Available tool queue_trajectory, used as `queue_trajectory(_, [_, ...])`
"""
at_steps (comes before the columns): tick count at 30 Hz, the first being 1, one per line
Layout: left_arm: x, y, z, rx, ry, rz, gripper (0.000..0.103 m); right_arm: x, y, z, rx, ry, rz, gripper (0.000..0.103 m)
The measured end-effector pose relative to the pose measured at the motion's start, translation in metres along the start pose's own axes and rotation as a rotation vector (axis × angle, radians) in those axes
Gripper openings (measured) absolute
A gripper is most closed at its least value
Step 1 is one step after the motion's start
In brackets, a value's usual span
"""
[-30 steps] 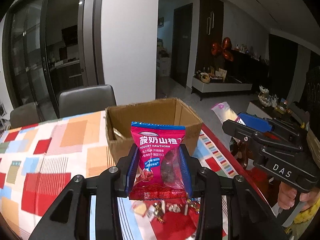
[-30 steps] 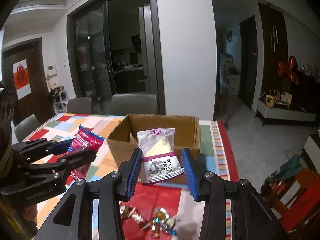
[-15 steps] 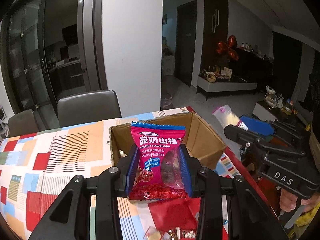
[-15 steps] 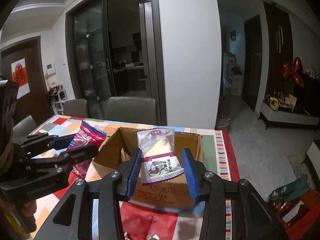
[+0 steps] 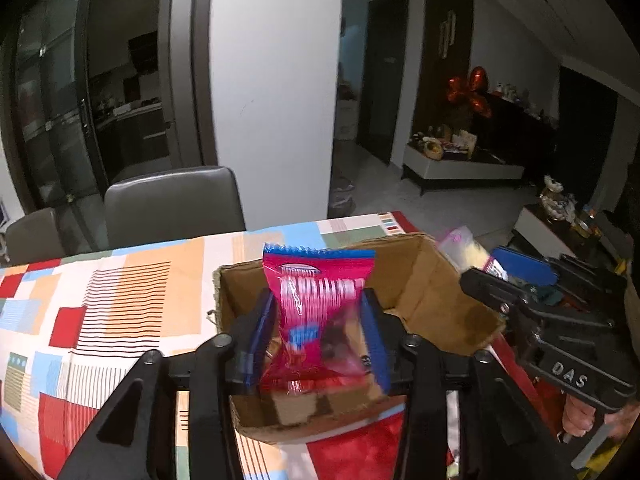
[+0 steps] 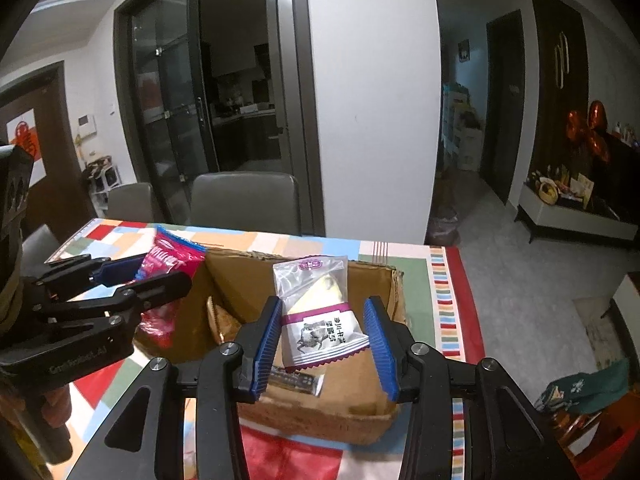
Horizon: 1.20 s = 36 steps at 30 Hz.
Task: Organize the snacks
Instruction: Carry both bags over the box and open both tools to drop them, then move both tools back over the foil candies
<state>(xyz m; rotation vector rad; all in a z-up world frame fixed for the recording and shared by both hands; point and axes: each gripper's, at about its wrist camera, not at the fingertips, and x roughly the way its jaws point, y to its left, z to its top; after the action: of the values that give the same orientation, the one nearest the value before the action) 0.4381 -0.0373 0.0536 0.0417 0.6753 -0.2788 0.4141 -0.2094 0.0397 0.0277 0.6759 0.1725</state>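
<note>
Entry: both packets over the box, release in hand.

Left gripper [image 5: 316, 344]: its jaws have just been opening. The pink hawthorn packet [image 5: 316, 304] stands between them, but we see a gap on either side of it and its print is smeared. We judge that the pads no longer press on it and that it is slipping down.

Right gripper [image 6: 324, 344]: its jaws have likewise just been opening. The white-and-purple packet [image 6: 320, 320] sits between the blue pads [image 6: 268, 336] with daylight on both sides, so we read it as let go.

Where the things lie: each packet stands upright, long axis along the fingers, top edge toward the far side. The open cardboard box [image 5: 432, 280] on the patterned tablecloth [image 5: 120, 300] lies directly below and just ahead of both grippers. The pink packet is over the box's left part and the white one over its middle to right. Some items already lie on the box floor; we cannot tell what they are.

Relation that matters: straight down from each packet is open box, not rim. Neither hand is clearly nearer, since both hang over the opening side by side, close but apart.

Judgement: the next move needs only wider jaws and a clean pull back toward the near side. Risk: the pink packet catching the near wall.
</note>
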Motion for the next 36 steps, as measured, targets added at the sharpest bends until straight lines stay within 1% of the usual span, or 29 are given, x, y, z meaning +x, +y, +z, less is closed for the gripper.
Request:
queue_trajectory(1, [0.001, 0.001, 0.002, -0.008, -0.002, 0.010, 0.060, 0.002, 0.000, 0.000, 0.002, 0.008, -0.004, 0.056])
queue_trajectory(2, [0.000, 0.003, 0.001, -0.011, -0.006, 0.021, 0.062, 0.003, 0.000, 0.000, 0.005, 0.012, -0.012, 0.059])
queue_trajectory(3, [-0.003, 0.003, 0.001, -0.010, -0.015, 0.032, 0.062, 0.002, -0.001, -0.001, 0.006, 0.010, -0.022, 0.060])
queue_trajectory(5, [-0.008, 0.003, -0.003, -0.005, -0.018, 0.047, 0.065, -0.001, -0.003, -0.003, -0.005, 0.002, -0.039, 0.060])
queue_trajectory(10, [-0.030, -0.004, -0.018, 0.024, -0.035, 0.055, 0.065, -0.020, 0.002, -0.013, -0.019, -0.011, -0.040, 0.060])
queue_trajectory(17, [-0.069, -0.014, -0.038, 0.025, -0.061, 0.036, 0.065, -0.060, 0.013, -0.030, -0.051, -0.054, -0.041, 0.060])
queue_trajectory(25, [-0.113, -0.030, -0.064, 0.047, -0.103, -0.001, 0.065, -0.098, 0.020, -0.055, -0.036, -0.070, -0.007, 0.060])
queue_trajectory(32, [-0.134, -0.042, -0.090, 0.072, -0.123, 0.003, 0.065, -0.117, 0.021, -0.080, -0.027, -0.064, 0.007, 0.060])
queue_trajectory(36, [-0.140, -0.045, -0.106, 0.078, -0.126, 0.011, 0.065, -0.125, 0.024, -0.096, -0.025, -0.069, -0.004, 0.060])
